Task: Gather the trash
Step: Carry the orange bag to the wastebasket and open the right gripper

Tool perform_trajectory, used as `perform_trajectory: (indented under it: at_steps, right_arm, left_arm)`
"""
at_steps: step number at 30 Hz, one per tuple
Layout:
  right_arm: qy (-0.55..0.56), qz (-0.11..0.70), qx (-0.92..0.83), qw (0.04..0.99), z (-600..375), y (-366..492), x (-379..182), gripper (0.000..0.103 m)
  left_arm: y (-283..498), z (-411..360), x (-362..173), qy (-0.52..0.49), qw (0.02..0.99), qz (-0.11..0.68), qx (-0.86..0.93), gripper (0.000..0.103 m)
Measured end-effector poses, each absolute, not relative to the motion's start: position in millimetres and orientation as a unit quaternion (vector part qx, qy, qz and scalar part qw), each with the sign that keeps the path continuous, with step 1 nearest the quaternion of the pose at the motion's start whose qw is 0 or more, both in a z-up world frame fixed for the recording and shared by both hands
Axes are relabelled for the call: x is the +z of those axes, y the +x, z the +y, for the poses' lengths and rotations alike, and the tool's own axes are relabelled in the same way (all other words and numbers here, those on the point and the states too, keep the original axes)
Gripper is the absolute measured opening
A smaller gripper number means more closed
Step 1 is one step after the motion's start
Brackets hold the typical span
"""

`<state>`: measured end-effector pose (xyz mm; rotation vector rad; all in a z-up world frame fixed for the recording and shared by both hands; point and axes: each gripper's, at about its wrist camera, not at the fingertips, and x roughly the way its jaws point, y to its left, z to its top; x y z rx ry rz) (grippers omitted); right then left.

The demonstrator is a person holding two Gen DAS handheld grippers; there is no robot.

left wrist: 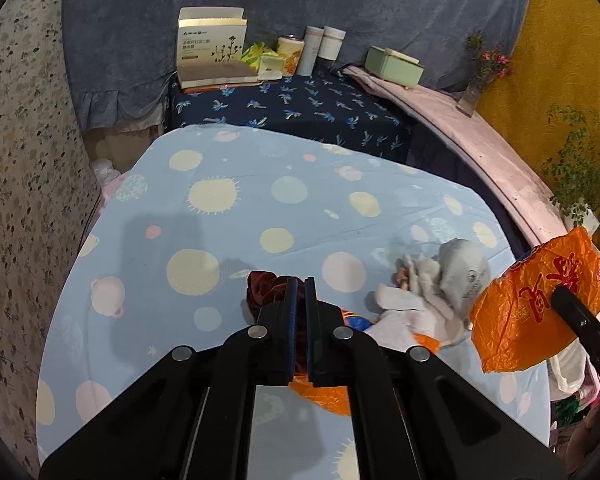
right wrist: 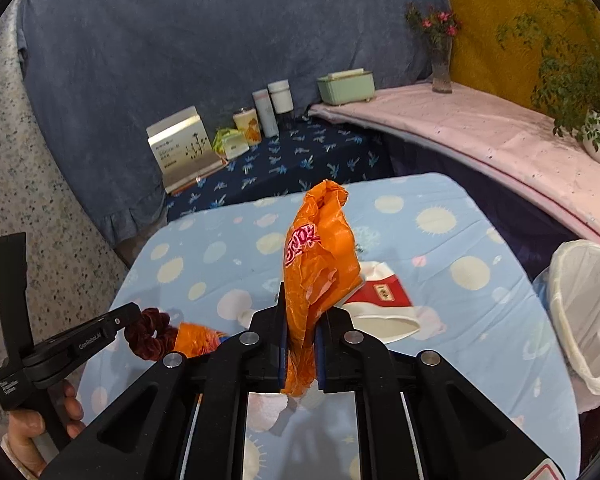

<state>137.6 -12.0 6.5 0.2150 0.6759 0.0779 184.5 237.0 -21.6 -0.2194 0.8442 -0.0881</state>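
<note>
My right gripper (right wrist: 300, 312) is shut on a crumpled orange plastic bag (right wrist: 320, 256) and holds it up above the blue spotted table (right wrist: 440, 248); the bag also shows in the left wrist view (left wrist: 536, 304). My left gripper (left wrist: 299, 284) is shut on a dark red velvet scrunchie (left wrist: 264, 292), low over the table; the scrunchie also shows in the right wrist view (right wrist: 150, 334). An orange wrapper (right wrist: 196, 340) lies beside it. A red and white paper cup (right wrist: 380, 300) lies flat on the table. Grey-white socks (left wrist: 432, 284) lie at the right.
A bin with a white liner (right wrist: 588, 312) stands off the table's right edge. Behind is a dark blue table (left wrist: 300, 104) with a box (left wrist: 212, 52), cups and bottles. A pink ledge (right wrist: 480, 132) carries a green box, a vase and a potted plant.
</note>
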Motion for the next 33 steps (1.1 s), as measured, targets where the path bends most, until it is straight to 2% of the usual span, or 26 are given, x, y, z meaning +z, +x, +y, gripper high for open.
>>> perform_trajectory:
  at_steps: [8, 16, 33]
  right_arm:
    - [0.123, 0.299, 0.018, 0.946, -47.9, 113.8, 28.5, 0.009]
    - [0.147, 0.285, -0.008, 0.947, -91.1, 93.5, 32.1, 0.009]
    - [0.200, 0.269, -0.110, 0.936, -229.1, 43.2, 17.8, 0.009]
  left_arm:
    - [166.4, 209.6, 19.4, -0.096, 0.918, 0.379, -0.068, 0.003]
    - [158.1, 144.1, 57.3, -0.073, 0.924, 0.355, -0.122, 0.003]
    - [135.6, -49.0, 66.4, -0.001, 0.899, 0.356, -0.256, 0.003]
